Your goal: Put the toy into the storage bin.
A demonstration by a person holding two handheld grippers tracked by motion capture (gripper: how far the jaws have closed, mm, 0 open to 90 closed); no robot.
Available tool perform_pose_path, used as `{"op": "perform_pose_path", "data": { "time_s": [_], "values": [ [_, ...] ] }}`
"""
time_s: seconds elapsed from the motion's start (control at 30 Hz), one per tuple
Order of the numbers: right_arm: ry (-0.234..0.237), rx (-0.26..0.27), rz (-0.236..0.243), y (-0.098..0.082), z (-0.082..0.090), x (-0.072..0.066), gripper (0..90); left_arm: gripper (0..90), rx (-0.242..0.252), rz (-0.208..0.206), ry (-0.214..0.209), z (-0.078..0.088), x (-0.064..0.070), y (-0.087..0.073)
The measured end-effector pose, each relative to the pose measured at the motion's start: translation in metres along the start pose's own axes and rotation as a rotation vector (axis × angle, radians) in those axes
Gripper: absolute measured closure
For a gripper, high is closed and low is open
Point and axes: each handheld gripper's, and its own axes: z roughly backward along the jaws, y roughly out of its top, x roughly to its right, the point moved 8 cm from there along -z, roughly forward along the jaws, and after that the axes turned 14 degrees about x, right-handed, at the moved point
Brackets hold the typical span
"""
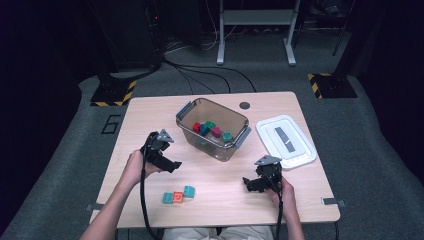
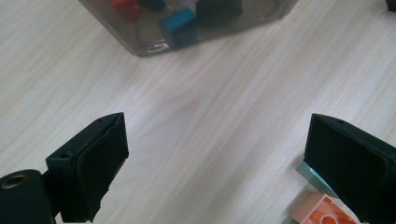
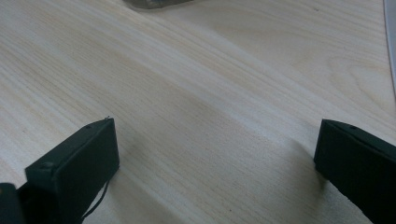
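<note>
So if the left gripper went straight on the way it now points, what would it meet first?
Probably the clear bin. The left gripper, jaws wide open, looks across bare table toward the bin's near wall. The blocks lie off by its right jaw, not ahead. Depth is uncertain.

1. I see three blocks on my worktop [image 1: 150, 120]: two teal blocks [image 1: 168, 198] and one orange block [image 1: 178, 197].
2. One clear box [image 1: 212, 128] holds about five blocks [image 1: 210, 129].
3. One white lid [image 1: 286, 141].
</note>
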Motion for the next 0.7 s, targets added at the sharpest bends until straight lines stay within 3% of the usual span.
{"op": "perform_pose_path", "data": {
  "time_s": [0.53, 0.7],
  "values": [
    [0.000, 0.000, 0.000, 0.000, 0.000, 0.000, 0.0, 6.2, -0.017, -0.014, -0.081, -0.019, 0.036, -0.029],
    [0.000, 0.000, 0.001, 0.000, 0.000, 0.000, 0.0, 5.6, -0.036, -0.034, -0.085, -0.027, 0.047, -0.036]
  ]
}}
